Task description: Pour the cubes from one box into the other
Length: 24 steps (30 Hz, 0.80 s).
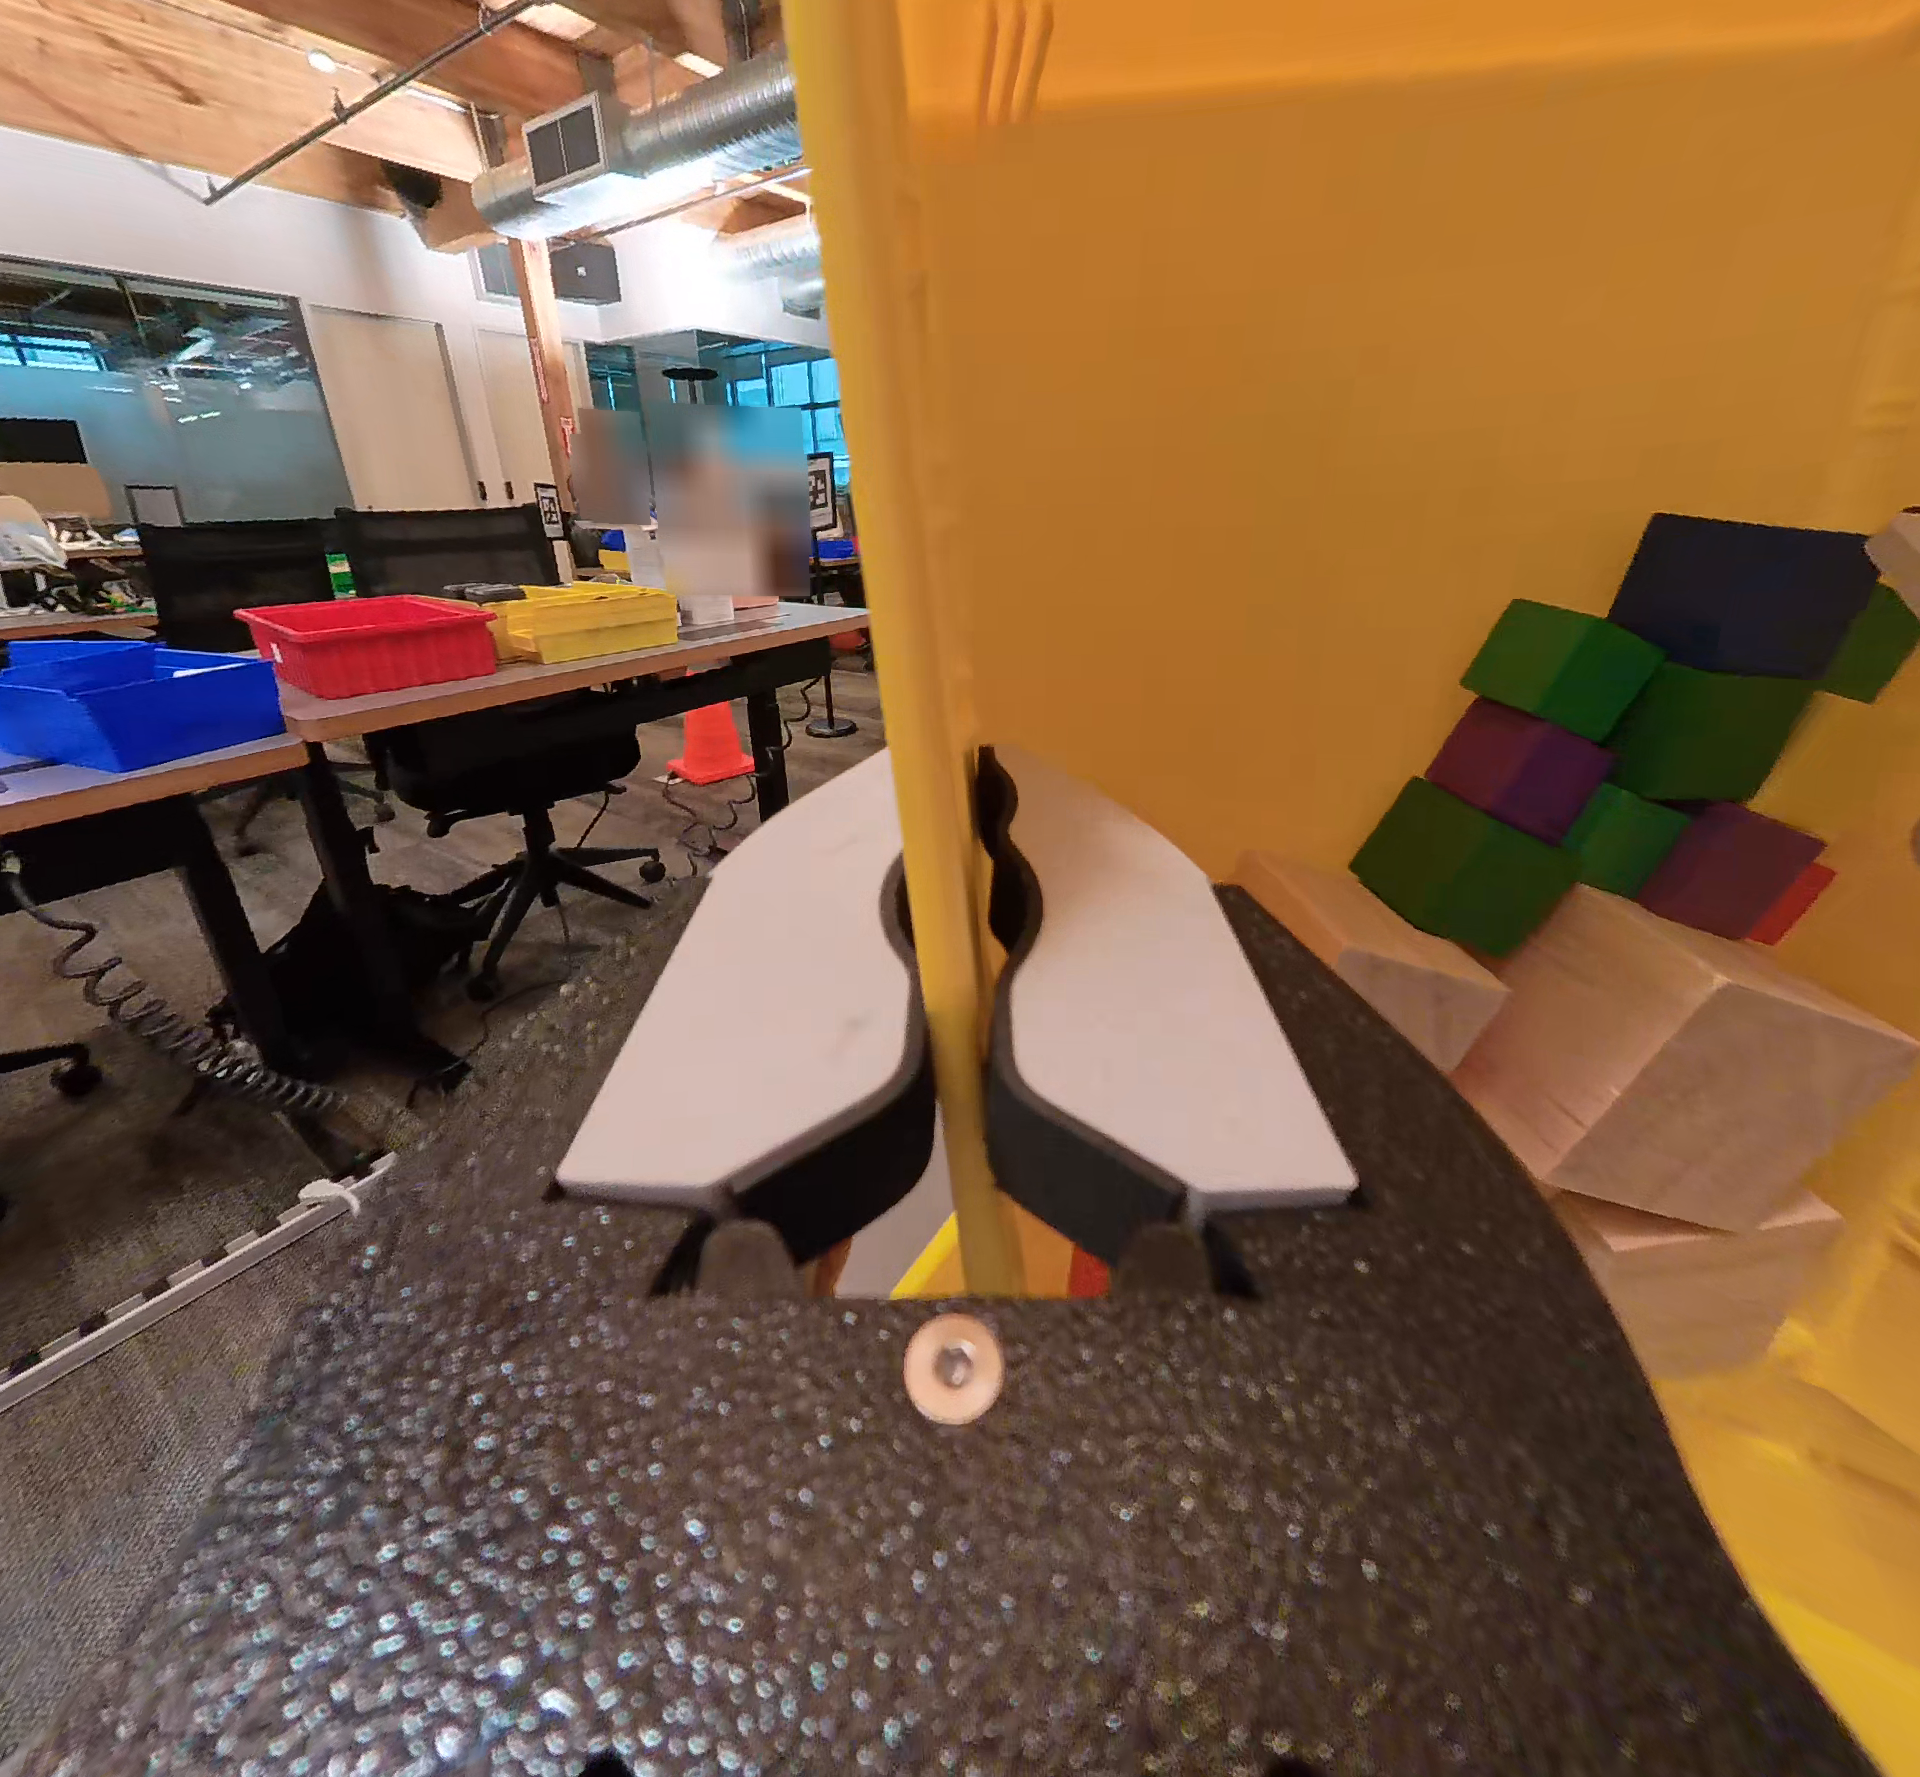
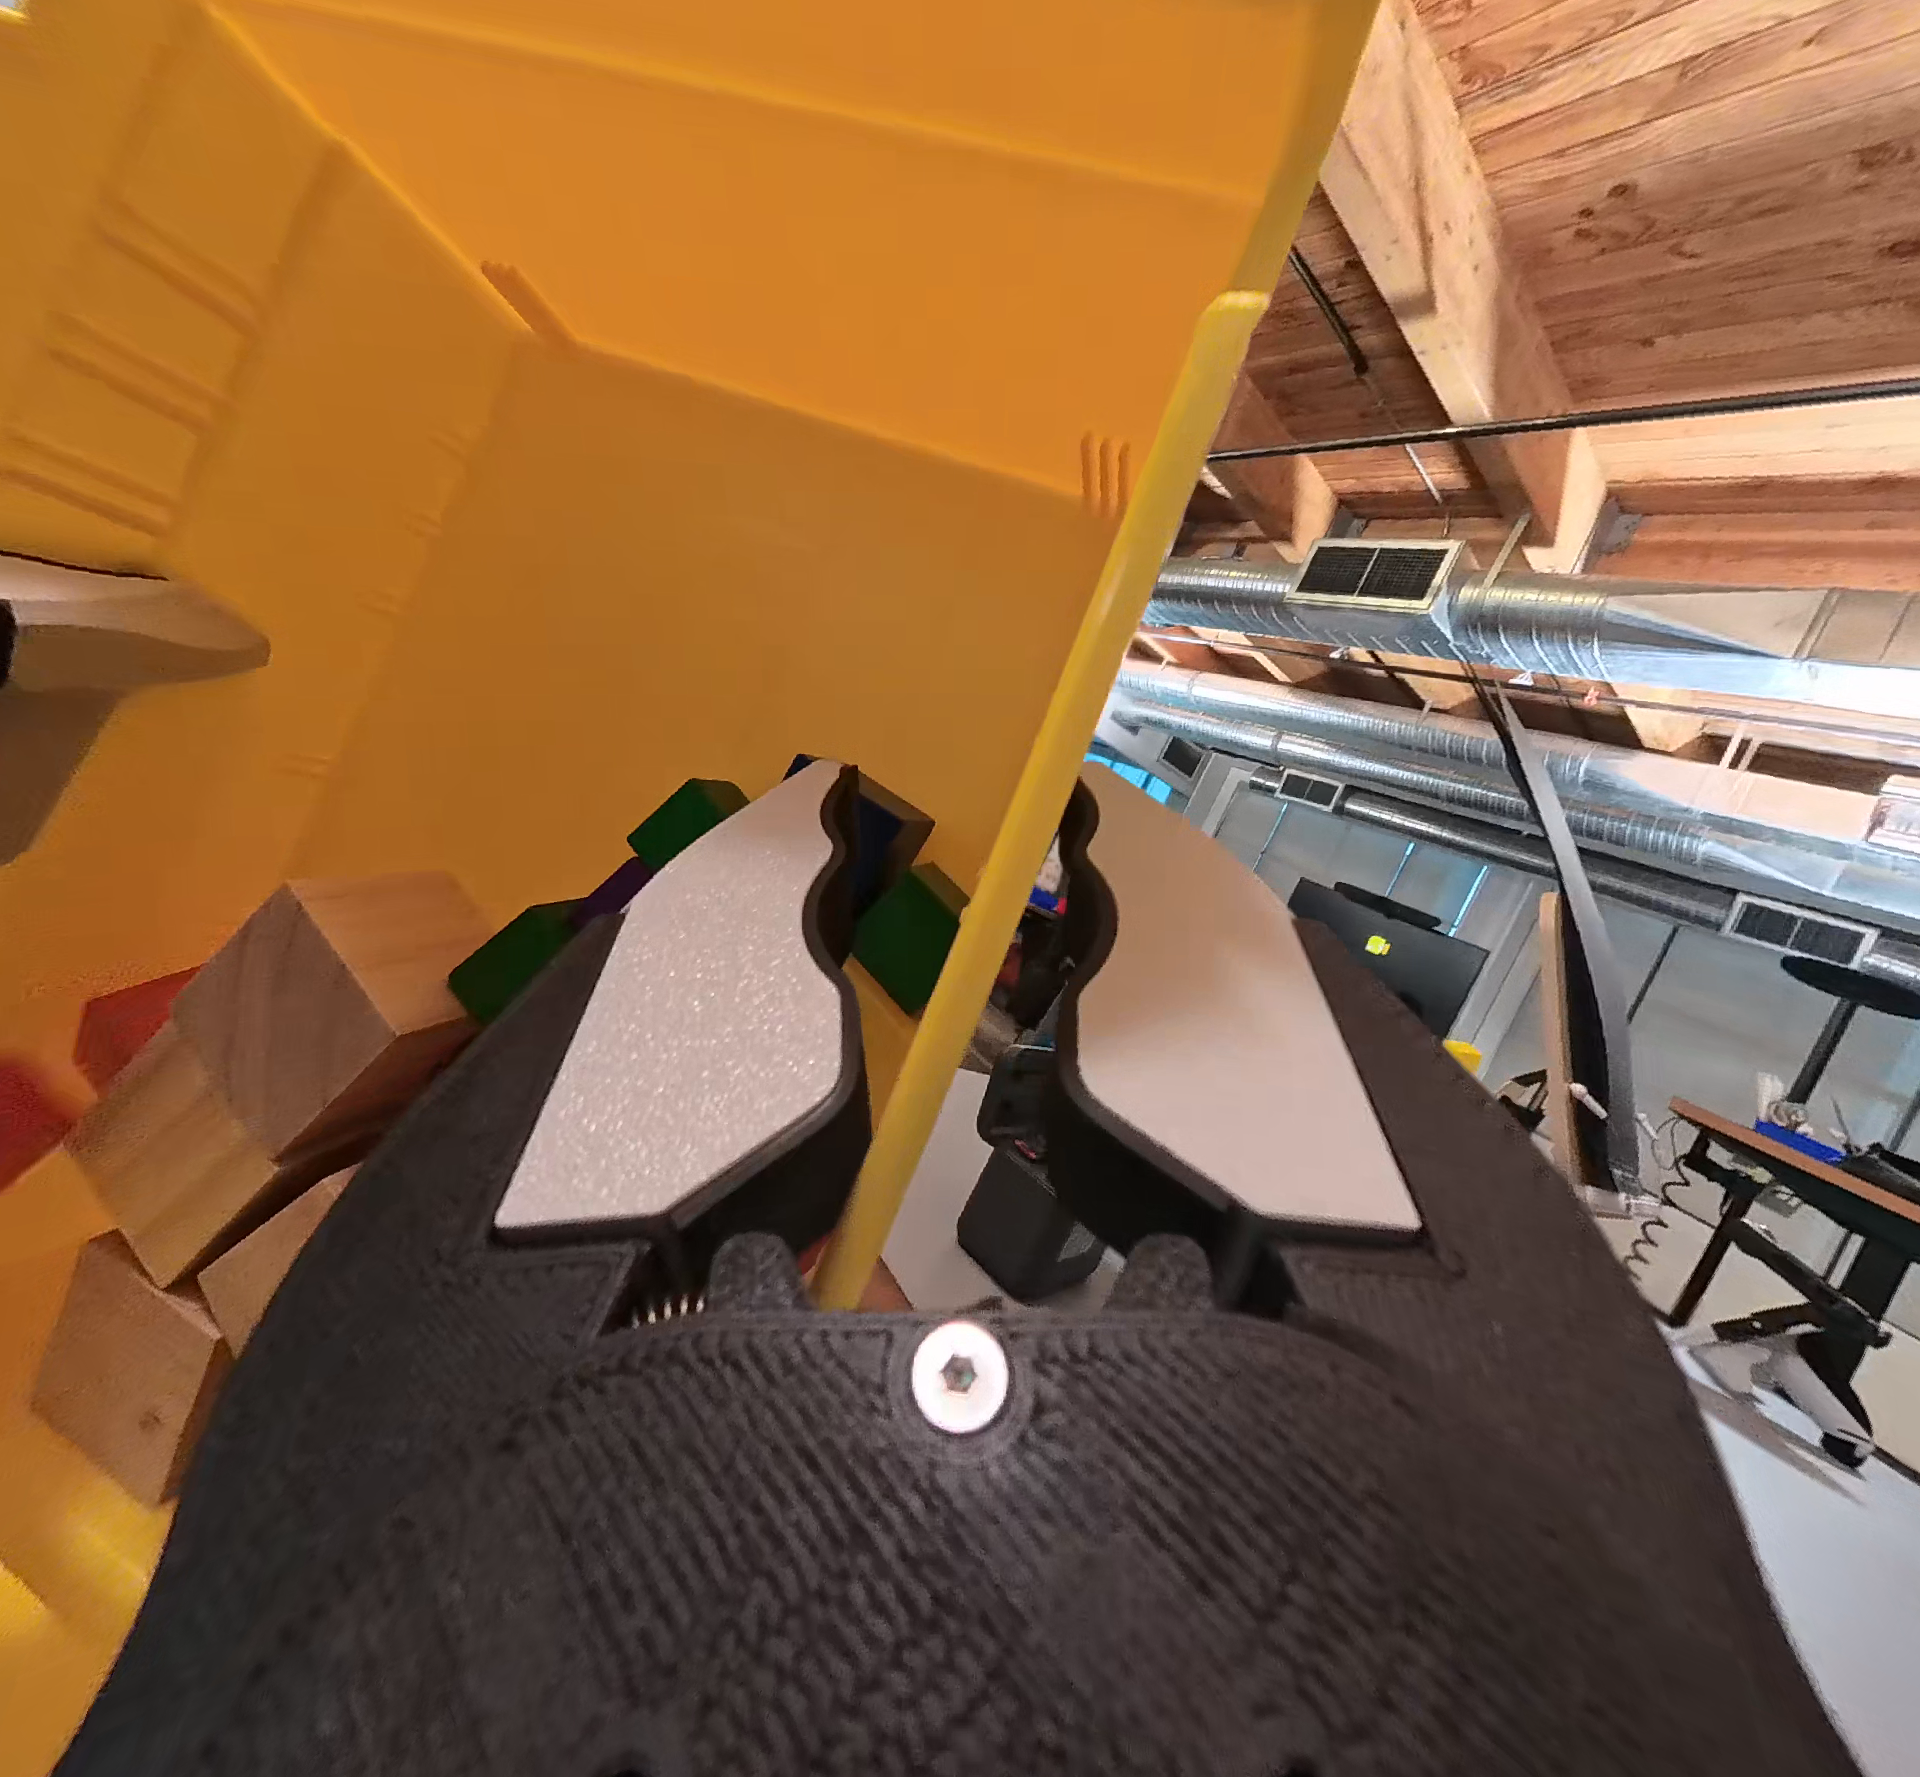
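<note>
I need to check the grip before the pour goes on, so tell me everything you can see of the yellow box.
The yellow box is smooth moulded plastic with a thin rim and ribbed wall slots. It is raised and tipped, ceiling showing behind it. The left tongs pinch one wall edge; the right tongs straddle the opposite edge with a gap showing. Inside, the cubes, green, purple, dark blue, red and plain wood, lie heaped in one corner against the walls.

One yellow box, two tongs.
</note>
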Tool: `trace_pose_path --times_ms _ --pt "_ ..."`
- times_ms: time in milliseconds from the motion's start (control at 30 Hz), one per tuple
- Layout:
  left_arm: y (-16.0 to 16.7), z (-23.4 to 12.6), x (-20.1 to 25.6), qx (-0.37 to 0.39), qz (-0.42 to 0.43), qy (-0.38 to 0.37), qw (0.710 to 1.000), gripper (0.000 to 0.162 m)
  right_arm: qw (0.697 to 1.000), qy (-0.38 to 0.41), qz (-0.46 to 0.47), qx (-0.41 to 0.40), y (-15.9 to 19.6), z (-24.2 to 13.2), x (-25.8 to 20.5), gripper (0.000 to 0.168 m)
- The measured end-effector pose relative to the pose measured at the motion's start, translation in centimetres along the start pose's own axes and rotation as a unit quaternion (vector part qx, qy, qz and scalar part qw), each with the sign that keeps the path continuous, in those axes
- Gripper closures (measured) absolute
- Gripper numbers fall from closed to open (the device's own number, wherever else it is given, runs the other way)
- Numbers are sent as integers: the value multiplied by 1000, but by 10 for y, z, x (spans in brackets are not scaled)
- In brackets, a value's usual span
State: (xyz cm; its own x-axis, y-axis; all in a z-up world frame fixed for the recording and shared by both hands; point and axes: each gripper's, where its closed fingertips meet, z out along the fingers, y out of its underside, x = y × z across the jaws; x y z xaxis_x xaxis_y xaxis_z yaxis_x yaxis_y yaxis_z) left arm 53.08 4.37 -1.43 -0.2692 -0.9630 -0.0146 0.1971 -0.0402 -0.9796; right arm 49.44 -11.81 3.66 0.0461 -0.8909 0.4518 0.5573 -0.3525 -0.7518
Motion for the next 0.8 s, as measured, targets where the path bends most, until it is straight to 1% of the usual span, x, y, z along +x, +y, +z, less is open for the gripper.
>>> trace_pose_path --times_ms 133,267,467,633,800 --pt "-4 0 -1 10 -28 7 1000 158 999 20 -20 30 -7 -4 -1 130" --pt "-4 -1 -2 0 -24 10 1000 158 999 26 -14 37 -6 -5 -2 130" --pt "1 0 -2 -36 -17 5 999 159 999 21 -9 39 -2 -5 -4 130" --pt "-6 1 -1 -40 -22 3 999 158 999 23 5 46 -5 -3 0 129" --pt "-6 0 -1 -43 -33 -3 999 159 998 2 24 51 -8 -4 -2 127"
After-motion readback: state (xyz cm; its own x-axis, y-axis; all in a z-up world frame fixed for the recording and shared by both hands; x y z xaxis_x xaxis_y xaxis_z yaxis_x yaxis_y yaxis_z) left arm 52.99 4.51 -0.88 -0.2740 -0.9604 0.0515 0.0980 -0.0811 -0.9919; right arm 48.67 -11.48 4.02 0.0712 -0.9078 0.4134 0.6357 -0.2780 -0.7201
